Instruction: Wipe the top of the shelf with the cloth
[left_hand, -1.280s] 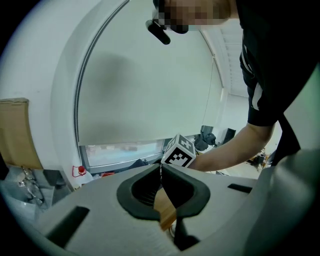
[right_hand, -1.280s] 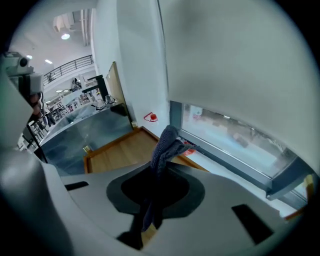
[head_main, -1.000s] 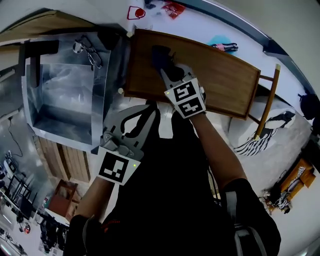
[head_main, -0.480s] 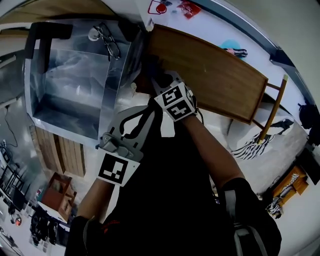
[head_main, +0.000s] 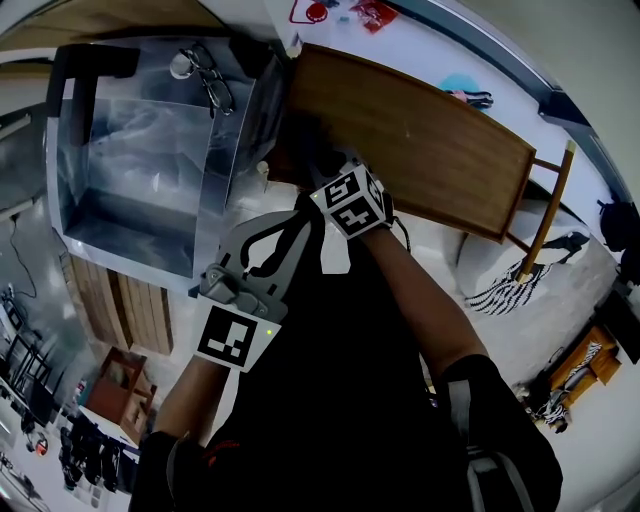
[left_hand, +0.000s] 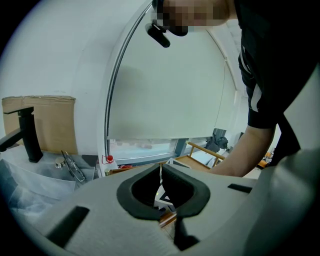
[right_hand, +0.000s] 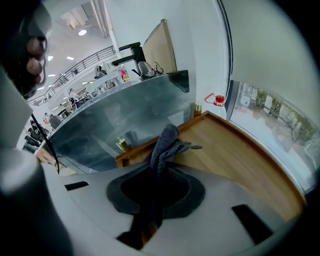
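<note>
In the head view, the right gripper (head_main: 318, 165) now sits at the end of the wooden shelf (head_main: 440, 150) nearest the steel sink (head_main: 70, 160). A second ago it was farther in along the top, so the stroke has run back toward that corner, and over the last half second it has hardly shifted. The dark cloth (head_main: 303, 140) shows just ahead of it on the wood. The long stretch of shelf top toward the far end lies bare, and I judge that part is still to be covered. The left gripper (head_main: 298, 222) hangs back against the person's body, well apart from the shelf, much as it was before. In the left gripper view, the left gripper (left_hand: 161, 186) has its jaws together with nothing between them, and only a strip of the shelf (left_hand: 197, 152) shows beyond. In the right gripper view, the right gripper (right_hand: 154, 182) is clamped on the cloth (right_hand: 165, 142), whose bunched end juts out over the shelf's corner edge (right_hand: 240, 155) just beside the sink (right_hand: 125, 117). Whether it presses on the wood here cannot be told. The stroke looks to be at its end, with a turn back along the top the likely next call.
</note>
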